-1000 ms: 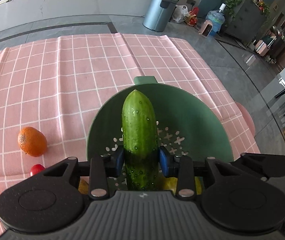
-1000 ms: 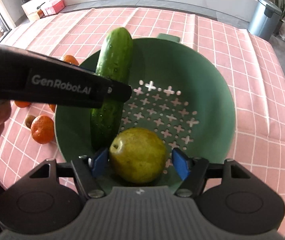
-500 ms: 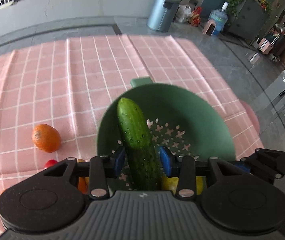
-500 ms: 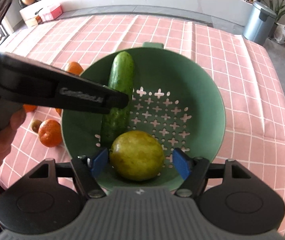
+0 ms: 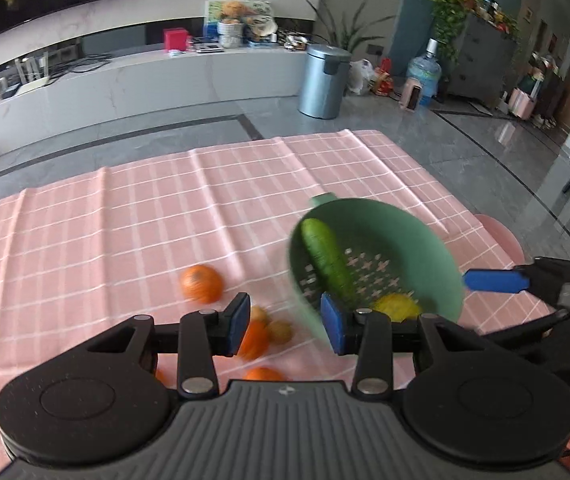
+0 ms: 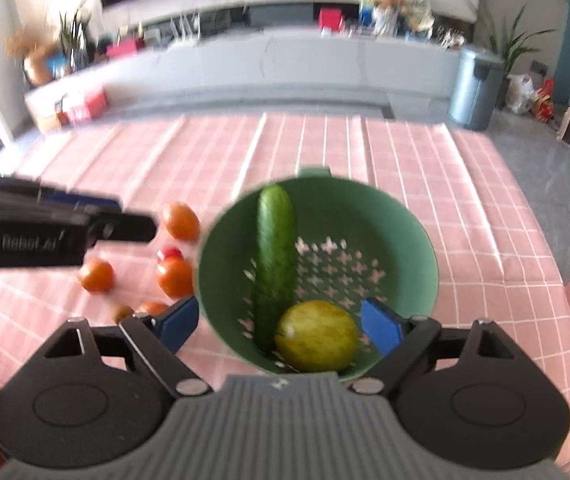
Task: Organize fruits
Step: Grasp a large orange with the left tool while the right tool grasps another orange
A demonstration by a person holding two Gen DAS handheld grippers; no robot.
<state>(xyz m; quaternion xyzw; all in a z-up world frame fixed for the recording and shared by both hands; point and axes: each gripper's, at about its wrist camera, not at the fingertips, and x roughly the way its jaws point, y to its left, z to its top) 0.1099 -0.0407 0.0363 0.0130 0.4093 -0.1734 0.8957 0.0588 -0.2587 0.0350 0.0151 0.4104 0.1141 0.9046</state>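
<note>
1. Cucumber [image 6: 275, 264] lies in green colander [image 6: 413, 240], leaning on its left inner wall; a yellow-green round fruit [image 6: 317, 336] sits touching its near end.
2. Colander stands on pink checked tablecloth [image 6: 465, 200].
3. Oranges [image 6: 175, 276] and a small red fruit [image 6: 170, 253] lie scattered left of the colander.
4. Left gripper [image 5: 285, 320]: jaws wide apart, holding nothing.
5. Right gripper [image 6: 277, 324]: jaws wide apart, empty, above the colander's near rim.

A green colander [image 6: 413, 240] is sitting on the pink checked tablecloth [image 6: 465, 184], holding a cucumber [image 6: 275, 256] leaning against its left wall and a yellow-green pear [image 6: 317, 336] lying beside it. Several oranges [image 6: 175, 278] and smaller fruits are lying scattered just left of the colander.
</note>
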